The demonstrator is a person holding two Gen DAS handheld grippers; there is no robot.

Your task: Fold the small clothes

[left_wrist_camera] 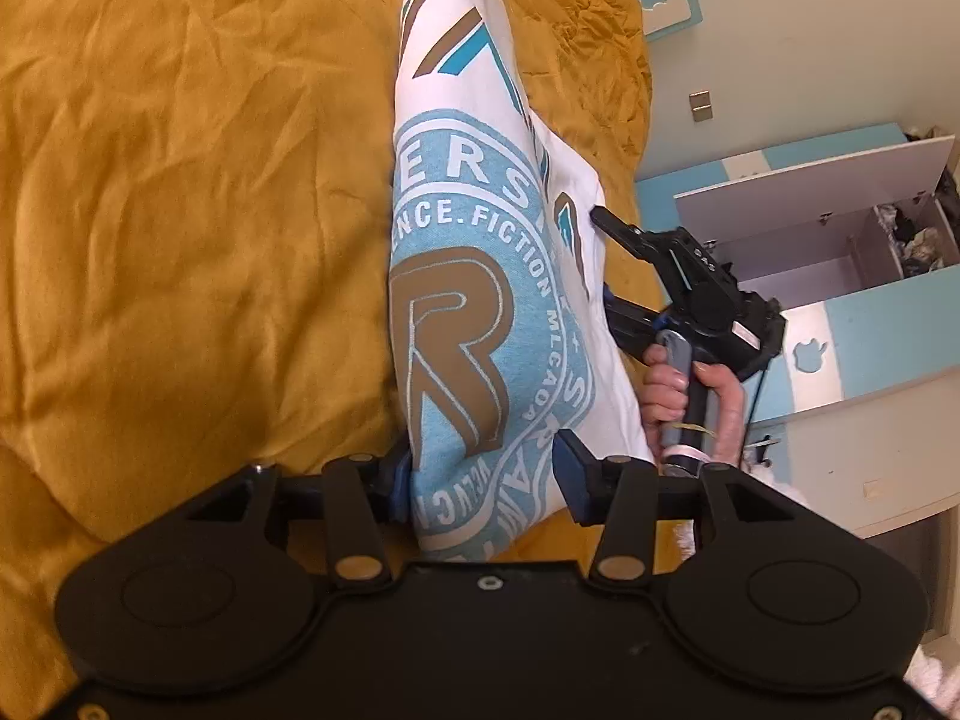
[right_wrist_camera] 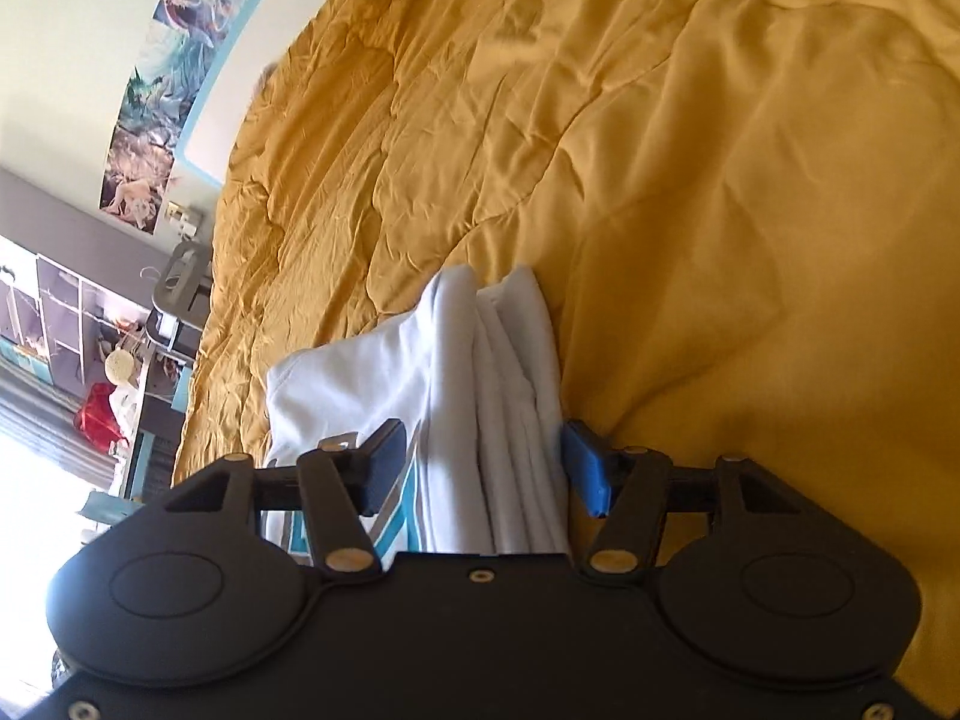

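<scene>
White tee [left_wrist_camera: 480,312] w/ blue-brown round "R" print lies folded lengthwise on yellow bedspread [left_wrist_camera: 180,210], running 12–6 o'clock; left gripper [left_wrist_camera: 483,474] & right gripper [right_wrist_camera: 477,468] both straddle it, jaws apart, pads not pinching.

I see warm daylight in both views. In the right wrist view a window [right_wrist_camera: 36,480] at the lower left glows so white that it washes out. The yellow bedspread [right_wrist_camera: 660,180] is bright, with soft shadows in its wrinkles. Straight lines bend at the edges, and the corners go dark. Everything looks a little soft and grainy.
</scene>
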